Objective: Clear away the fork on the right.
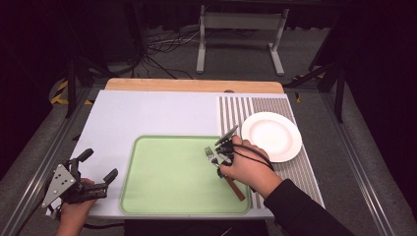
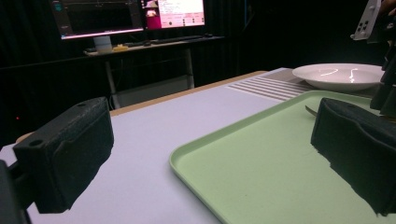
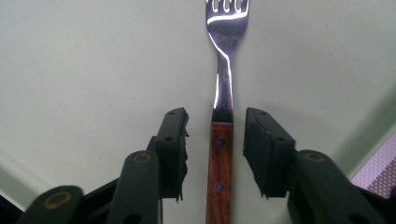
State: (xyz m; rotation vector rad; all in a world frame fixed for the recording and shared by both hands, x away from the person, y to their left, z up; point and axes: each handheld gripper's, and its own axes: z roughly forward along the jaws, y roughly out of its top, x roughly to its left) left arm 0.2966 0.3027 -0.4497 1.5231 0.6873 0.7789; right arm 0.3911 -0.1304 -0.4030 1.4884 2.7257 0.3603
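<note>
Item one, far left: my left gripper [image 1: 97, 178], held in the left hand [image 1: 74, 209] at the near left corner of the table [image 1: 147, 110], just off the tray's left edge. Its jaws stand wide apart with nothing between them; in the left gripper view I see bare table and tray through the gap

Item two, centre: a pale green tray [image 1: 167, 172], flat on the white table top, near edge close to me. In the left gripper view its rounded rim [image 2: 196, 154] sits just ahead of the jaws

Item three, right part of the tray: a fork [image 1: 212, 156] with a wooden handle [image 3: 219, 172] and metal tines [image 3: 227, 14]. It lies flat on the tray, tines pointing away from me and to the left, handle running back over the tray's near right corner

Item four: my right gripper [image 1: 220, 158], in the right hand [image 1: 251, 169], low over the fork. In the right gripper view its jaws straddle the top of the handle, one on each side, with a clear gap both ways; the pads do not touch it, so nothing is gripped

Item five, far right: a white plate [image 1: 271, 136], empty, on the striped mat [image 1: 295, 167] just beyond the tray's right edge, close to the right hand
</note>
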